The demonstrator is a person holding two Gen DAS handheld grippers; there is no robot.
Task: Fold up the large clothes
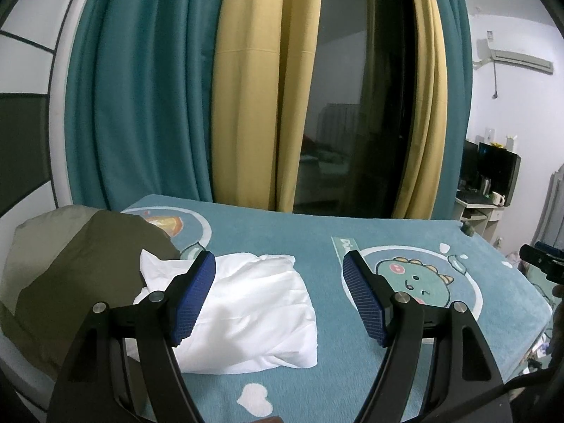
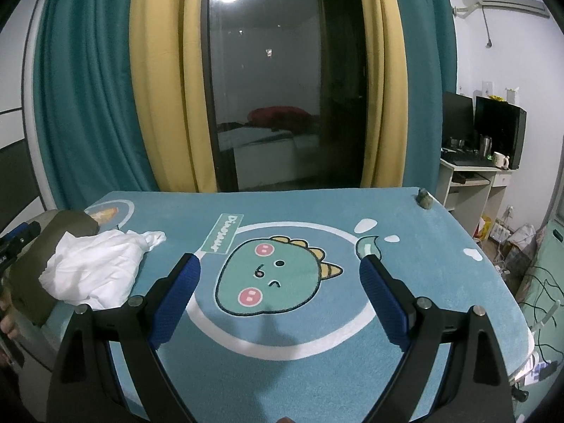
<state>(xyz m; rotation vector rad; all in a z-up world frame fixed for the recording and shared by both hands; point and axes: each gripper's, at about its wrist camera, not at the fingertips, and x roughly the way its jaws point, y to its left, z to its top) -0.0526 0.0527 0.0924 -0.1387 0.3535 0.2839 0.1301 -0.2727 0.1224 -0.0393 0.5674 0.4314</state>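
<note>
Both your left claw and right claw are wide apart and empty, so the bunched white cloth could crumple if you grab only its top layer.

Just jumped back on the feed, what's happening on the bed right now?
A person holds a two-finger gripper in each hand over a teal dinosaur-print blanket. Both the left gripper and the right gripper are open and hold nothing. A white garment, bunched into a loose bundle, lies on the blanket beside an olive-green pillow, in front of the left gripper. Nothing is gripped at this moment.
</note>
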